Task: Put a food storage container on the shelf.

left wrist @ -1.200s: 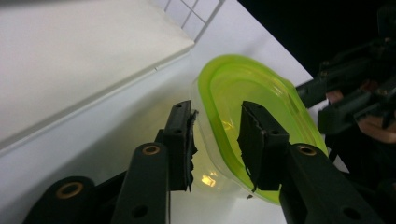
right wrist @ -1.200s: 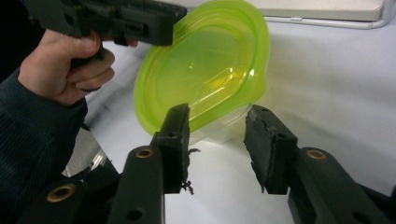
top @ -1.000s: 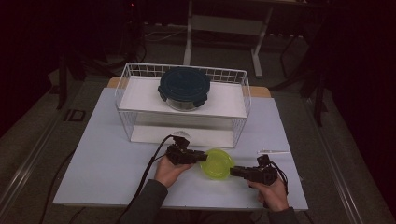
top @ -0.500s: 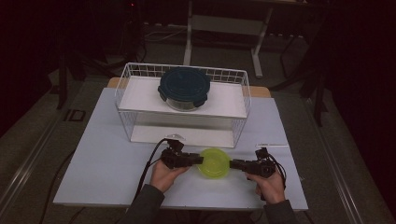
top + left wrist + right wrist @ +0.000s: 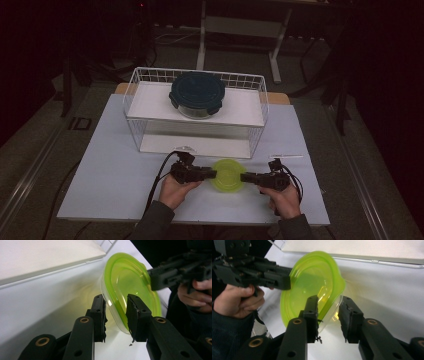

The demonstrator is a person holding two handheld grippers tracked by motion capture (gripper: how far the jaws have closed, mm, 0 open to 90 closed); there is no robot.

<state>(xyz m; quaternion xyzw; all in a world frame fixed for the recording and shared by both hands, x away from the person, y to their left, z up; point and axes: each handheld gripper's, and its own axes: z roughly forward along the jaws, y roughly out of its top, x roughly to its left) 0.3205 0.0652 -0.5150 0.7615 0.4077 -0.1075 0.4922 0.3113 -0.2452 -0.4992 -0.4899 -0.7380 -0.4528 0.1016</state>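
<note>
Right now your two hands sit at the near edge of the desk (image 5: pixel 100 190), at about 6 o'clock in the high view. Your left hand-held gripper (image 5: pixel 212 174) points toward 3 o'clock and your right hand-held gripper (image 5: pixel 243 177) points toward 9 o'clock, so they face each other.

Between them sits the green-lidded container (image 5: pixel 227 175), a clear little tub with a bright green lid. Each hand-held gripper has the tub's edge between its jaws, one on each side. In the left gripper view, the jaws sit about halfway apart around the rim of the tub (image 5: pixel 125 290), and the pads look like they touch it. In the right gripper view, the jaws have just been closing with the tub's rim (image 5: pixel 317 285) between them; one pad sits on the lid side, and you cannot tell if the other pad presses yet.

Farther back, toward 12 o'clock, stands a white wire rack (image 5: pixel 145 100). On its top shelf rests a round dark-lidded container (image 5: pixel 196 93).
</note>
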